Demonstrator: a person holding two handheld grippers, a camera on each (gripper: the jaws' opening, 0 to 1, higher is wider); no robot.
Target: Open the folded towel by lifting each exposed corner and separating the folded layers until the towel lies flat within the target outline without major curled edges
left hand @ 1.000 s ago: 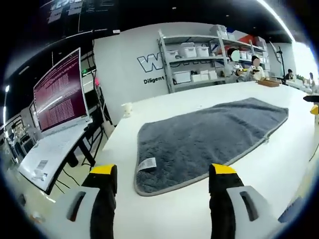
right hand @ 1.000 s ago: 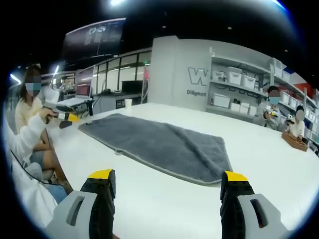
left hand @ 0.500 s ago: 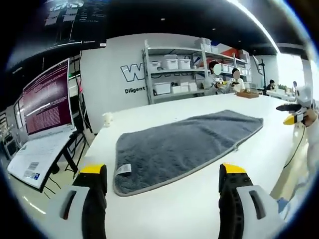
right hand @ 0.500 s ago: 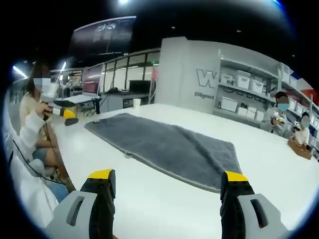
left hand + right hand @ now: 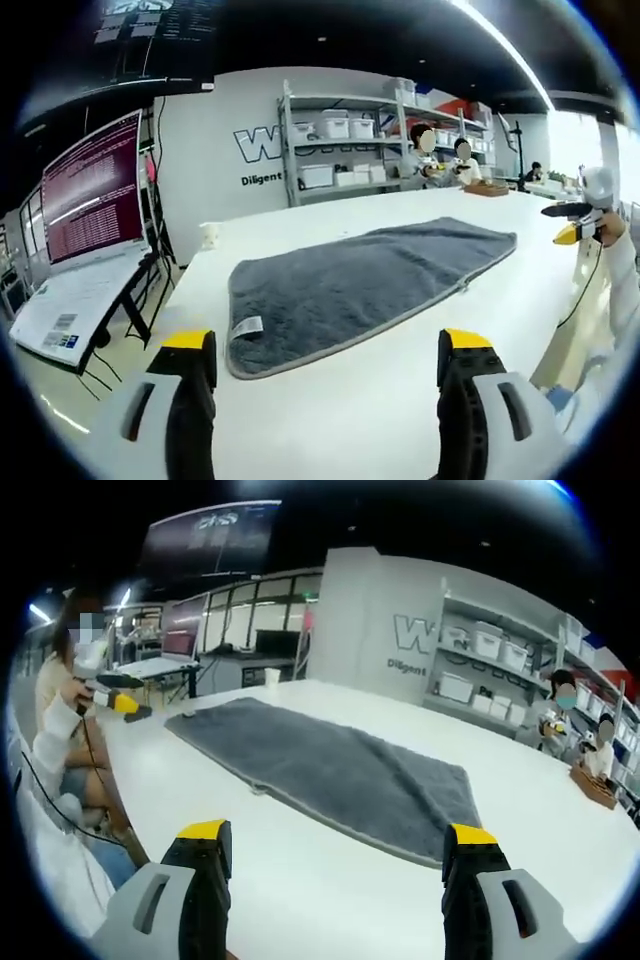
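Dark grey plush towel (image 5: pixel 360 285) with pale piped edge lies spread flat on the white bench (image 5: pixel 330 400), so left gripper (image 5: pixel 325 345) and right gripper (image 5: pixel 335 835) hover clear, fingers wide and empty, apparently nothing left to unfold.

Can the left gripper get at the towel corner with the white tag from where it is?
Probably yes. The left gripper is open, and bare table lies between it and the tag corner of the towel.

Bright ceiling strip light (image 5: pixel 500 45), sharp centre, fisheye bending at edges, faint shadows on the white table (image 5: pixel 360 400)
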